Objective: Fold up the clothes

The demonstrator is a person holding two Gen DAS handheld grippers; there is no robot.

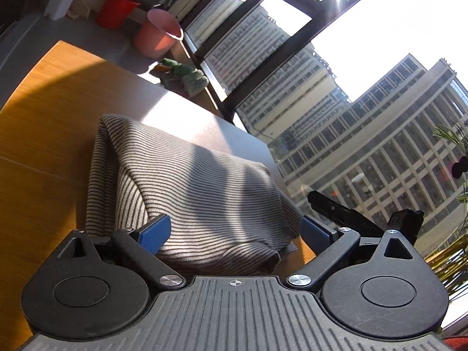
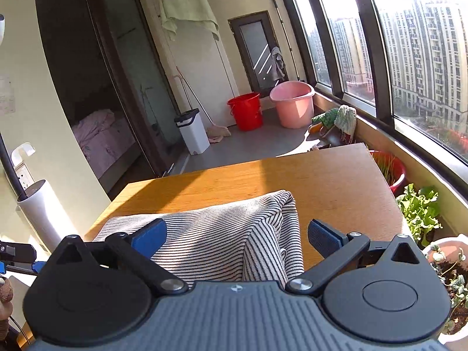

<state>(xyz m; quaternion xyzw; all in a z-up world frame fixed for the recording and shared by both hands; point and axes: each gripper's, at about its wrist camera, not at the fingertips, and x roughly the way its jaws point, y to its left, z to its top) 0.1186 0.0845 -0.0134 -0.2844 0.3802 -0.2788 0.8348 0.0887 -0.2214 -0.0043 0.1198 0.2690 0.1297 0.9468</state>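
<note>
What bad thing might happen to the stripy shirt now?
1. The striped garment lies near the table edge on the window side, with some cloth seeming to hang past it. A tug that way might slide it off.
2. Both the left gripper and right gripper are open around the folded bundle. If they close on only the top layer, the fold may come undone.

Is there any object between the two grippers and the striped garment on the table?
Nothing visible does. The striped garment lies folded on the wooden table, directly in front of the open left gripper and the open right gripper, and its near edge lies between the blue fingers of both.
</note>
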